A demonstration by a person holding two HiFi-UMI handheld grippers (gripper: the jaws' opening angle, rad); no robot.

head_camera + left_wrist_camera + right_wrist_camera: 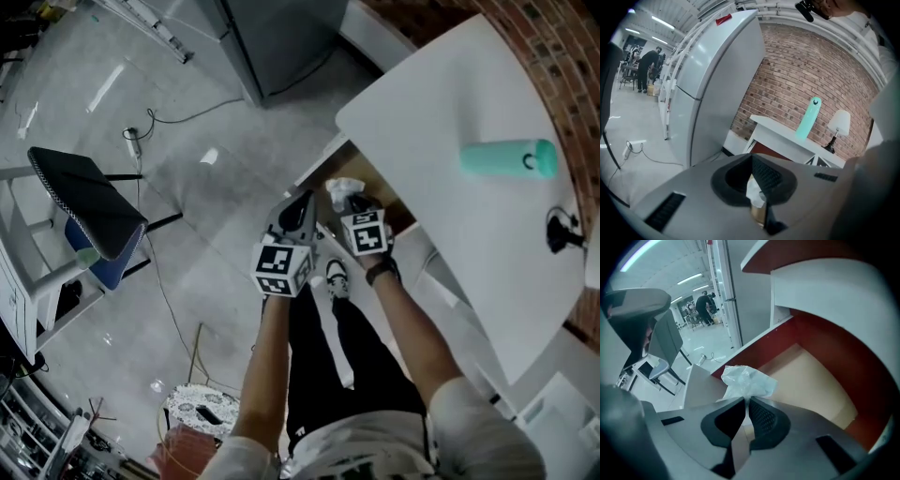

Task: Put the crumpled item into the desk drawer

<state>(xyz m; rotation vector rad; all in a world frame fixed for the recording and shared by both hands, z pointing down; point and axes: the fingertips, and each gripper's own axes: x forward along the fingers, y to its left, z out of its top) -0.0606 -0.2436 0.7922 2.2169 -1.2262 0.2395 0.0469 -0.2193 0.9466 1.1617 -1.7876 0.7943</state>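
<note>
While the fingers of your right gripper (744, 401) pinch the crumpled white plastic wad (747, 379) over the open red-walled drawer (820, 341) and those of your left gripper (752, 159) sit pressed together, you seem mid-placement, needing next to lower it inside and release.

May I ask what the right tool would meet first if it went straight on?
Likely the tan floor of the open drawer, just beyond the crumpled item the right tool grips; depth is unclear.
</note>
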